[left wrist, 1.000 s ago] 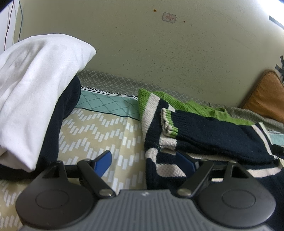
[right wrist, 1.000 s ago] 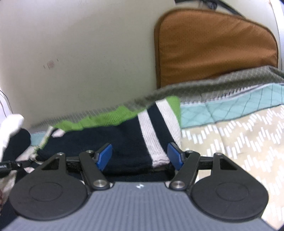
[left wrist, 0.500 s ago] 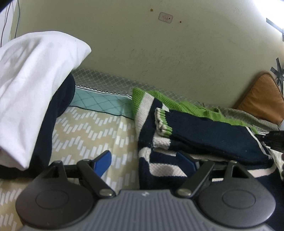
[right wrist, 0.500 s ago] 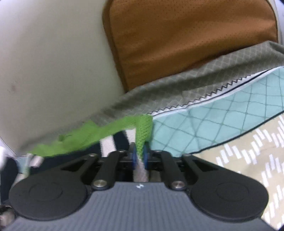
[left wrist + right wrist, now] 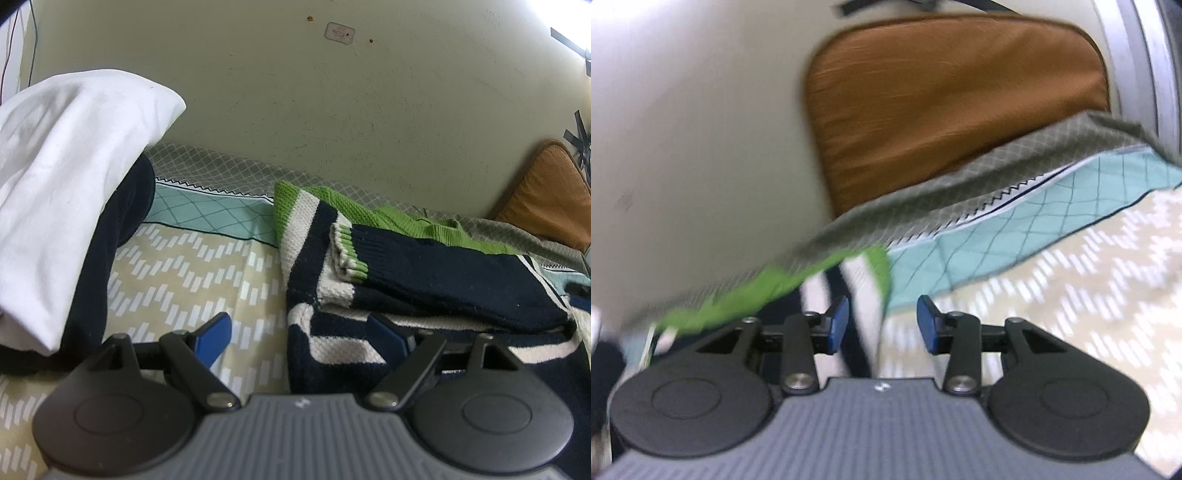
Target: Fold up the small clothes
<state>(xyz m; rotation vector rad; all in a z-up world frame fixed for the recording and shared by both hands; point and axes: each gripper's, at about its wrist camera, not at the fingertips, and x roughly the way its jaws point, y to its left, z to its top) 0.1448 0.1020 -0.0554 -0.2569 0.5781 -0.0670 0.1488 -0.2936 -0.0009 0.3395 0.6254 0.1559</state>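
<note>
**Knitted sweater on patterned bedspread, both grippers released**

Navy, cream and green knit: one small sweater (image 5: 424, 273), lying partly folded on the bedspread (image 5: 192, 280), toward the wall-side edge. A navy sleeve (image 5: 443, 269) with a green-and-cream cuff is laid across the body. The green hem runs along the far side, next to the grey border of the bedspread.

Left gripper (image 5: 299, 332): jaws spread wide, holding nothing. Its left blue fingertip (image 5: 212, 338) hangs over bare bedspread; the other one sits over the near left corner of the sweater. Whether that one touches the knit cannot be told.

Right gripper (image 5: 882, 325): jaws apart, gripping nothing. The cream-and-green corner of the sweater (image 5: 864, 295) lies between its fingers, closer to the left one. This view is blurred, so contact cannot be judged.

Bedspread: beige field with white dashes in zigzag rows, then a teal diamond-lattice band, then a grey lattice border along the wall.

White cloth (image 5: 66, 192): a bulky bundle at the left edge of the bed, lying over a dark navy item (image 5: 110, 243) beneath it.

Orange-brown cushion (image 5: 953, 110): propped upright against the wall (image 5: 332, 110) at the far right corner of the bed, behind the grey border.

Wall: pale, scuffed, with a small sticker (image 5: 339, 32) high up.
</note>
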